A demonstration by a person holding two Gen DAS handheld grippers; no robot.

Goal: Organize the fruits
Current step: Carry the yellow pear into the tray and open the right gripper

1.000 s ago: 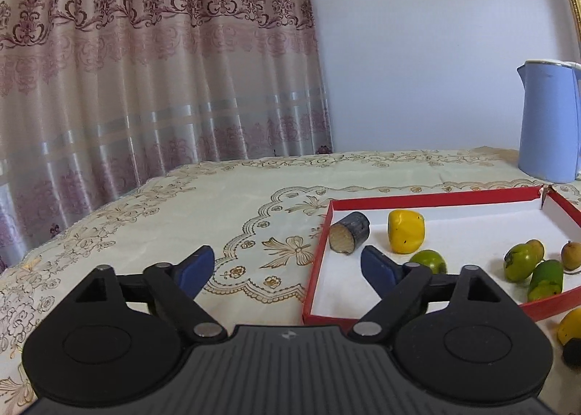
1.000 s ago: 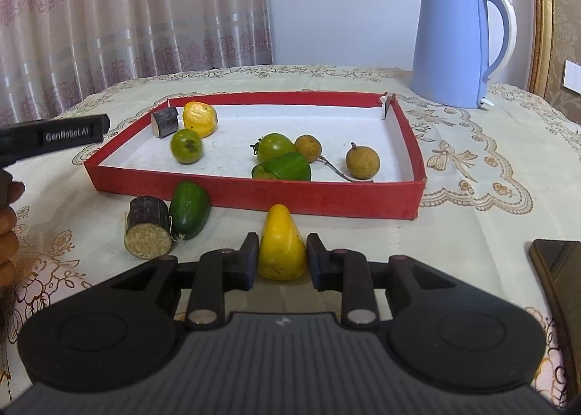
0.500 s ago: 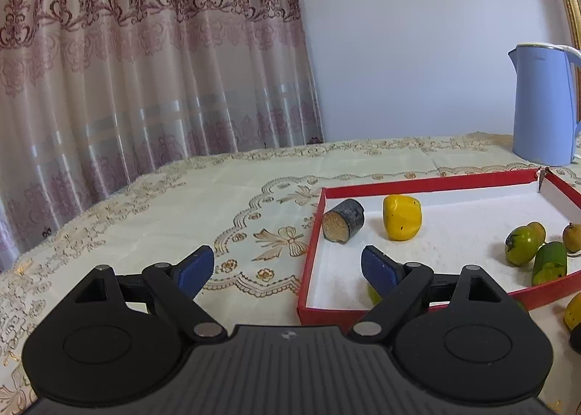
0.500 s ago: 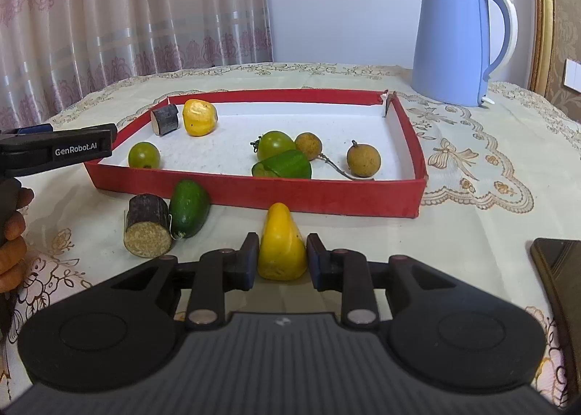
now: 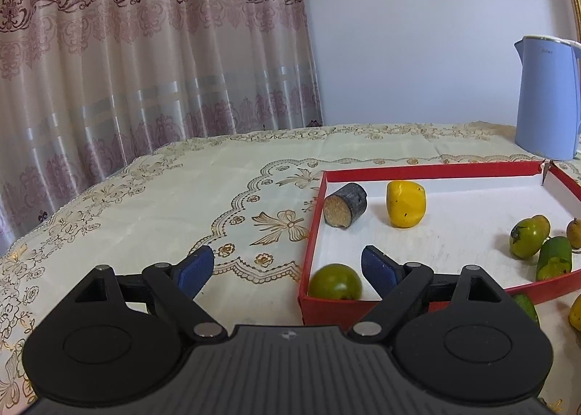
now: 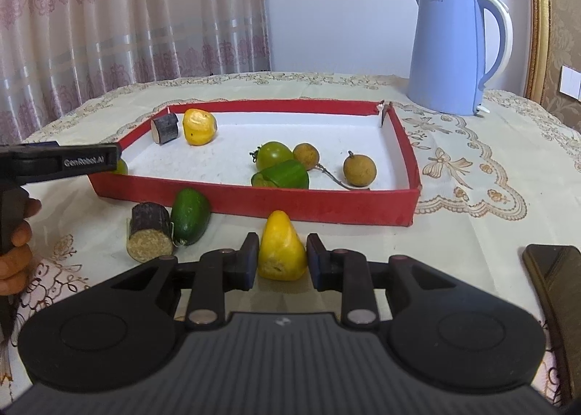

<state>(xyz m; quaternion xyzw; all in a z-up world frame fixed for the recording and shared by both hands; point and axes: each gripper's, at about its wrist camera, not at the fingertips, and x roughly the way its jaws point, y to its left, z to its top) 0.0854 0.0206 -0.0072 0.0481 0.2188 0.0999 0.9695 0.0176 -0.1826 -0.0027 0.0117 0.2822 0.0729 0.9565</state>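
While three pieces lie outside the red tray [image 6: 312, 202], the sorting looks a little past halfway, by my judgement. Nearest the right camera, the right gripper [image 6: 282, 258] has its pads flanking the yellow pear-shaped fruit [image 6: 280, 248] on the tablecloth [image 6: 472, 233] just in front of the tray's near wall; the pads sit close against its sides, but whether they actually press it I cannot tell. Just to the left of it, also outside the tray, lie a dark cane segment [image 6: 149, 237] and a green fruit [image 6: 190, 220], touching each other.

The left gripper [image 5: 287, 268] hangs spread wide and empty over the tray's near left corner, with a round green fruit [image 5: 336, 282] lying in that corner just between and below its fingers.

Counted inside the tray: three green pieces, namely the round one in the corner, a green tomato-like fruit [image 6: 273, 155] and a cut green piece [image 6: 285, 175] touching it; two brown round fruits [image 6: 359, 170], one with a stem; one yellow fruit [image 6: 199, 126]; one cane segment in the tray [image 6: 165, 128], at the far left corner beside the yellow one. That makes seven in, three out.

Beyond the tray stands a blue kettle [image 6: 450, 51]; a dark phone [image 6: 555, 269] lies at the right edge.
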